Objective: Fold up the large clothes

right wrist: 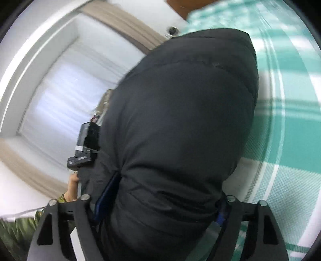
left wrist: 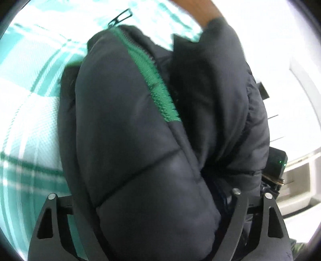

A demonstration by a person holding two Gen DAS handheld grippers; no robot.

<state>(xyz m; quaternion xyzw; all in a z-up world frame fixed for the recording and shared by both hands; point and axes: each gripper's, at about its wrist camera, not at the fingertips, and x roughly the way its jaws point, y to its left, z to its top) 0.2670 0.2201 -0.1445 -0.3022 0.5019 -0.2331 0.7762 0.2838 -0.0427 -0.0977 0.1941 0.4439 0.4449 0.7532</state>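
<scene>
A dark, puffy quilted jacket (left wrist: 140,140) with a green zipper strip (left wrist: 152,80) bulges between both sets of jaws, which grip its thick folds. Beyond the jaws lies a teal checked bedcover (right wrist: 291,130), with glasses (left wrist: 120,17) on it.

Puffer jacket (left wrist: 140,140): smooth quilted synthetic cloth, dark, faint sheen; green zip tape (left wrist: 154,80) matt woven. Checked bedcover (right wrist: 291,130): textured woven cloth. Gripper fingers (left wrist: 236,230): matt black plastic, metal pins.

Teal-and-white plaid bedcover (left wrist: 30,112) as the support, filling 7 to 12 o'clock in left view. Black eyeglasses (left wrist: 120,17) lying on it at 11 o'clock.
</scene>
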